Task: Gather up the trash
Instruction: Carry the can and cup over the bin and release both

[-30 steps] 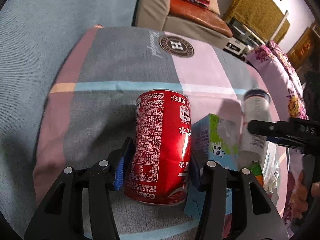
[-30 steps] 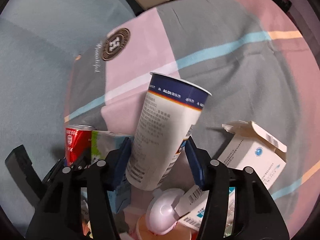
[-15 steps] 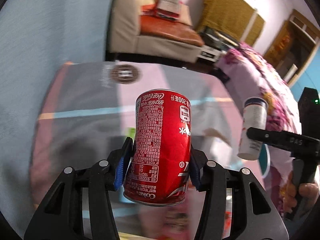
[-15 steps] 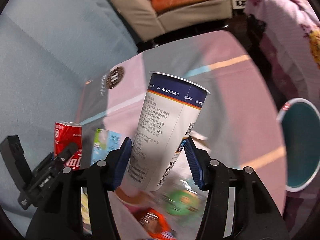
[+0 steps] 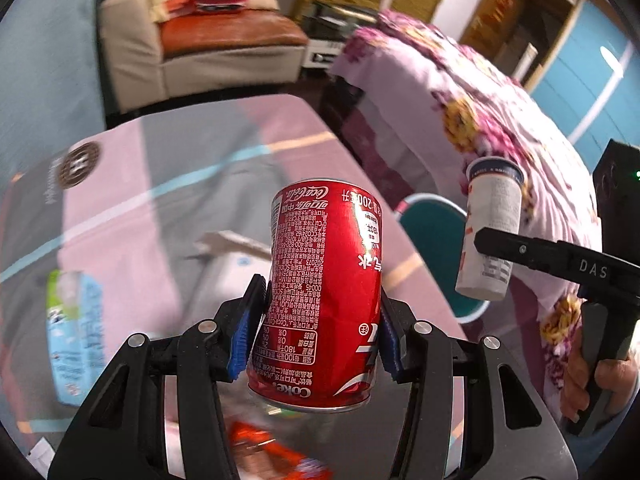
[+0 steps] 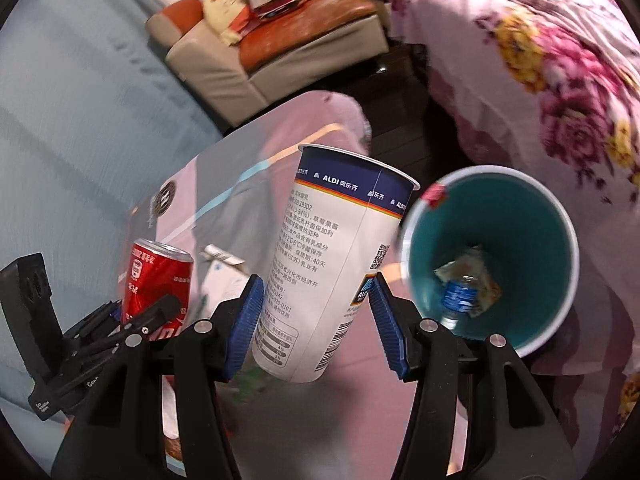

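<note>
My left gripper [image 5: 316, 328] is shut on a red Coke can [image 5: 324, 292] and holds it upright above the table. My right gripper [image 6: 316, 320] is shut on a white ALDI paper cup [image 6: 332, 260] with a dark blue rim, tilted slightly, just left of a teal bin [image 6: 532, 240]. The bin holds a small bottle [image 6: 456, 296] and a wrapper. In the left wrist view the cup [image 5: 490, 232] and right gripper [image 5: 552, 260] hang at the right, over the bin [image 5: 436, 224]. The right wrist view shows the can [image 6: 156, 280] at lower left.
The table has a pink, grey and blue striped cloth [image 5: 168, 184]. On it lie a white carton [image 5: 228, 256], a green-blue carton [image 5: 72, 328] and an orange wrapper [image 5: 272, 456]. A floral-covered bed [image 6: 540, 60] stands to the right and a beige sofa [image 5: 208, 40] beyond.
Both grippers have lifted their loads off the table and swung right. The teal bin has come into view, and the cup now hangs beside its rim.
</note>
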Demonstrator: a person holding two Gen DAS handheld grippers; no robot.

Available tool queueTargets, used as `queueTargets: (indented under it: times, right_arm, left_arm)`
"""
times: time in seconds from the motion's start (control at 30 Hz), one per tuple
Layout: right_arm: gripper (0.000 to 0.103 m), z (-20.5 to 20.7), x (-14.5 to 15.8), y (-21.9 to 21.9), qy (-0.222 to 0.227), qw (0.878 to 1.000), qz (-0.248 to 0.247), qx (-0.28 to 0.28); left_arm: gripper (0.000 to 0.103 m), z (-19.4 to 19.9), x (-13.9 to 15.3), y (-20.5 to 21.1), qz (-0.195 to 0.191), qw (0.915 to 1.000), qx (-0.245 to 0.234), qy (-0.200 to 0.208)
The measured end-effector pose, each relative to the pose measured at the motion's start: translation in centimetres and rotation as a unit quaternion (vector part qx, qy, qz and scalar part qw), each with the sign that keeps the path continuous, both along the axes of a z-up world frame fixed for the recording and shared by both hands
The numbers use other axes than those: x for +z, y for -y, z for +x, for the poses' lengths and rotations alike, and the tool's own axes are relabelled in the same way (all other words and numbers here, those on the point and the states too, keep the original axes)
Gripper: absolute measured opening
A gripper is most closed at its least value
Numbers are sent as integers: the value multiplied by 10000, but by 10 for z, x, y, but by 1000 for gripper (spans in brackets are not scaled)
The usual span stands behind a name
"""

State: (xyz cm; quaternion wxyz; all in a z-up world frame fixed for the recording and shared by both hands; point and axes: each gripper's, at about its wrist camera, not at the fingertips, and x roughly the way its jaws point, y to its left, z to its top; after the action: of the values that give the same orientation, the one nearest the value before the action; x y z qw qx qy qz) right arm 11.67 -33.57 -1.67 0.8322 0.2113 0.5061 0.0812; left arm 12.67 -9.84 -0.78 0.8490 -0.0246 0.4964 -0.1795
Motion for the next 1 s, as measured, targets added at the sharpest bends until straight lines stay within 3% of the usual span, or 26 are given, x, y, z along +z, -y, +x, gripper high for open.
queueTargets:
  times: [0.27, 0.43, 0.9, 1.0]
  right_arm:
    - [52, -27, -17, 87, -23, 9977, 40, -671]
    - [52, -32, -28, 116, -72, 9960, -77, -887]
    - [52, -32, -53, 140, -256, 9949, -59, -978]
    - [52, -32, -54, 140, -265, 9948, -57, -983]
  left_arm:
    - [52, 16, -17, 93, 253, 9970, -698, -204]
    - [52, 20, -31, 139, 341, 9941, -984, -305]
    - [52, 33, -64, 186, 485, 9898, -1221, -545]
    - [66, 33, -64, 187, 520, 9903, -1183, -507]
